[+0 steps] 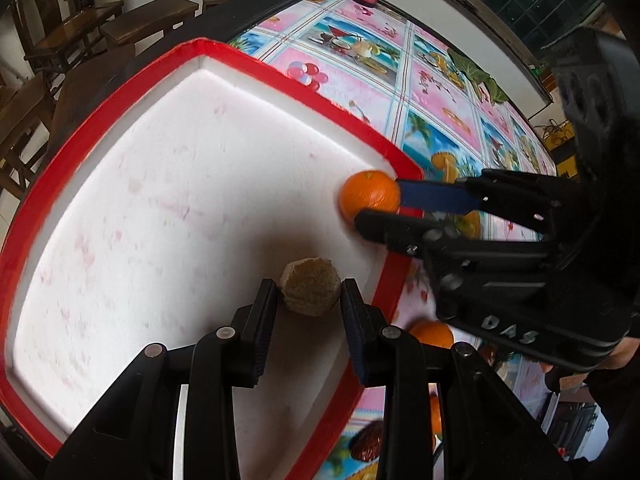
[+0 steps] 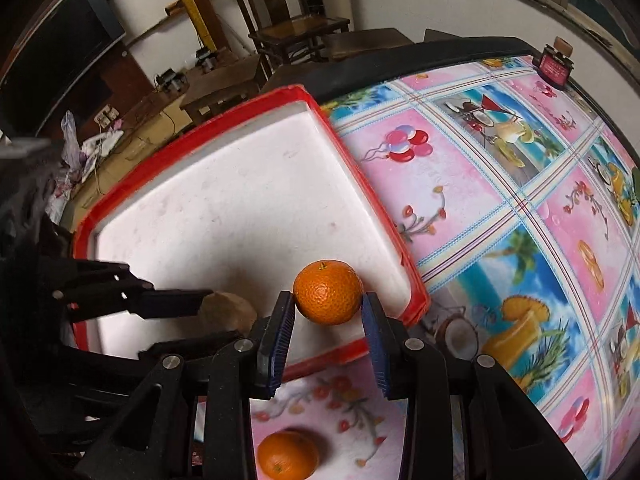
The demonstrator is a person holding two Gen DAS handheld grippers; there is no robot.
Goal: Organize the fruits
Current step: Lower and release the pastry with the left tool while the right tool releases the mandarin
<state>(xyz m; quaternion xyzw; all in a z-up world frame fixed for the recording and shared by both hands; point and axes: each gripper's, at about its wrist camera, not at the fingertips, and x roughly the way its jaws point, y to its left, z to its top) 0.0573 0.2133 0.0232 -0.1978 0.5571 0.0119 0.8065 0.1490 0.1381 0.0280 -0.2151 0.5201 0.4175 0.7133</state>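
Gripping a tan, rough-skinned, faceted fruit (image 1: 310,286) between its black fingers, the left gripper (image 1: 309,292) hangs over the near side of a white foam tray with a red taped rim (image 1: 256,62). Just to its right, the right gripper (image 2: 328,308) has its blue pads against both sides of a round orange mandarin (image 2: 328,292), held over the tray's near right corner. Behind the right gripper's fingers, a second orange mandarin (image 2: 287,455) lies outside the tray on the pink, fruit-printed plastic tablecloth (image 2: 472,200). Far ahead, a small dark jar with a red label (image 2: 554,64) stands at the table's edge.
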